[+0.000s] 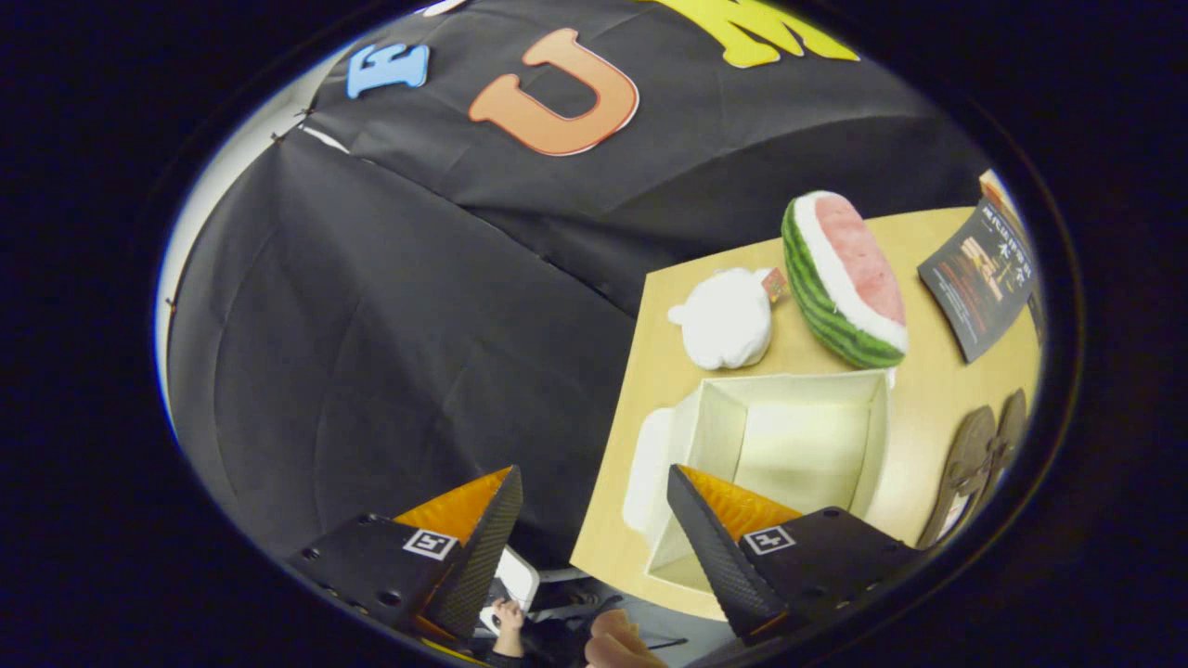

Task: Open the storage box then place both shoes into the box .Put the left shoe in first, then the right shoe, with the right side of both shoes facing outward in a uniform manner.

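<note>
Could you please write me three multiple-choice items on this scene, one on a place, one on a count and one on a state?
1. The watermelon plush lies
A. inside the box
B. on the table beyond the box
C. on the shoes

2. Shoes beside the storage box:
A. one
B. two
C. four

3. The box is
A. open and empty
B. lidded
C. holding a shoe

Answers:
1 B, it rests on the table next to the white plush.
2 B, a brown pair.
3 A, its bare inside shows; the gripper is open, holding nothing.

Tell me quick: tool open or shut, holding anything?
Tool: open, fingers spread wide, nothing between them; the open box lies just ahead of one finger.
</note>
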`<control>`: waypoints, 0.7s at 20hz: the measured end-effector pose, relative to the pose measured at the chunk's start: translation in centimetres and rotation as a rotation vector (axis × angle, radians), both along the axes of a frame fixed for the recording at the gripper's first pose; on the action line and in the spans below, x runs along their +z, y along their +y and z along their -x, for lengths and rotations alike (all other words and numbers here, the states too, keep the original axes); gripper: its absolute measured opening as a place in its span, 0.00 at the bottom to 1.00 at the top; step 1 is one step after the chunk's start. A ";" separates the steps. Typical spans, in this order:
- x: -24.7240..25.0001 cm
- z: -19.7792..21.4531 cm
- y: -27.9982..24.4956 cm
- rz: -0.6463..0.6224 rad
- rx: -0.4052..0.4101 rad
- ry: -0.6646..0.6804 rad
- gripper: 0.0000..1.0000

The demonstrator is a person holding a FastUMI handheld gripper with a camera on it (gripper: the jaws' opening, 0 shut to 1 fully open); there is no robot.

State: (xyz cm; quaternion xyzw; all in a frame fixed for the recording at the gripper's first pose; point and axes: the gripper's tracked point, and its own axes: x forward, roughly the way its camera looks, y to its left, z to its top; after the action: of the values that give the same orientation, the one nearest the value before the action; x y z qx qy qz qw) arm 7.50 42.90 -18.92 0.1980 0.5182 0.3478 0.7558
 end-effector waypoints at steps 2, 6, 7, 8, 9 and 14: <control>-0.6 -0.5 -2.5 0.044 0.005 -0.053 0.96; -2.5 -1.6 -8.8 0.136 -0.009 -0.101 0.96; -3.3 -1.7 -10.7 0.159 -0.017 -0.100 0.96; -4.1 -2.0 -12.8 0.179 -0.026 -0.101 0.96; -5.0 -2.2 -14.7 0.201 -0.035 -0.101 0.96; -10.4 -2.3 -25.3 0.343 -0.112 -0.067 0.96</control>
State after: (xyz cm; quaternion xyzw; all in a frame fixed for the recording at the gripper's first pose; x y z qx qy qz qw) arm 9.79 17.57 -29.32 0.0834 0.5327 0.2181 0.8135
